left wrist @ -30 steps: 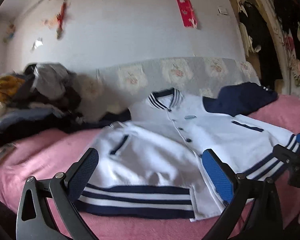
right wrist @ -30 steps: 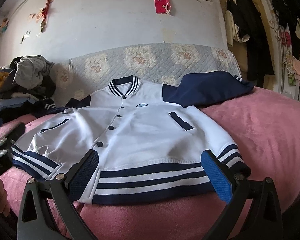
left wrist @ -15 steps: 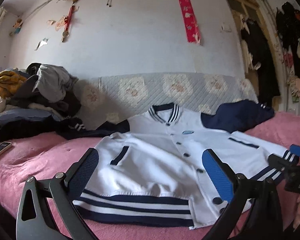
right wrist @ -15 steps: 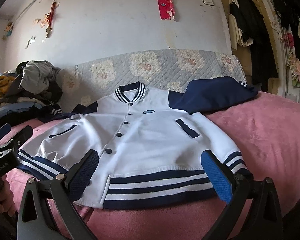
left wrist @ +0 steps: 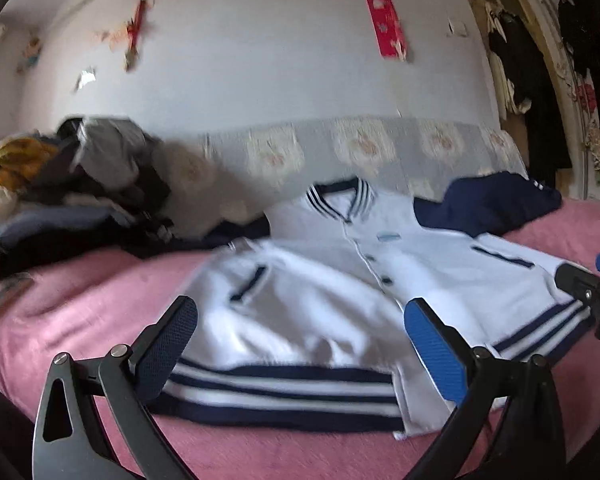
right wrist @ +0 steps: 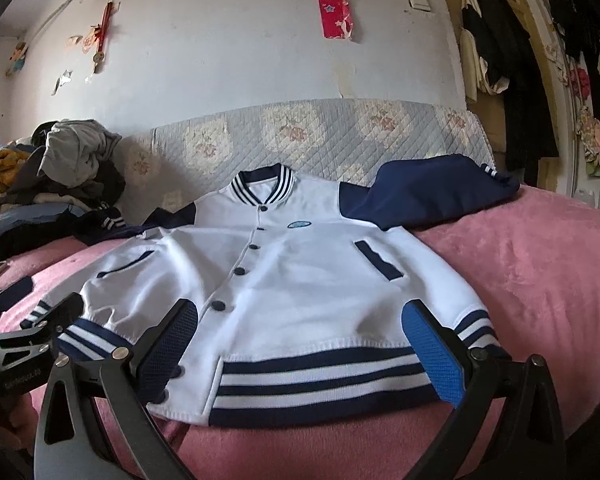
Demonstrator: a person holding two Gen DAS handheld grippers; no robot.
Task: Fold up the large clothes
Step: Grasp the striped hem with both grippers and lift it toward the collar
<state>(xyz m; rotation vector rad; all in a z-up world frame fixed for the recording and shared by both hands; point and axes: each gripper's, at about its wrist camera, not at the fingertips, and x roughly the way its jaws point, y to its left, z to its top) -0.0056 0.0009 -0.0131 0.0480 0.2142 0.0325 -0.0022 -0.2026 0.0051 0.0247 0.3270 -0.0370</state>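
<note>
Both claws dipped and crept toward the jacket hem; jacket itself unchanged, flat on the bed.

Left claw spread wide, empty, hovering over the striped hem at lower centre of its blurred view, camera tilted lower than half a second ago. Right claw also spread, empty, framing the hem's right half. White jacket lies buttoned, front up, mid-frame on the pink bed, navy sleeve flung toward upper right, clothes pile at left. No fold started; likely lining up for a first grab at the hem corners.
</note>
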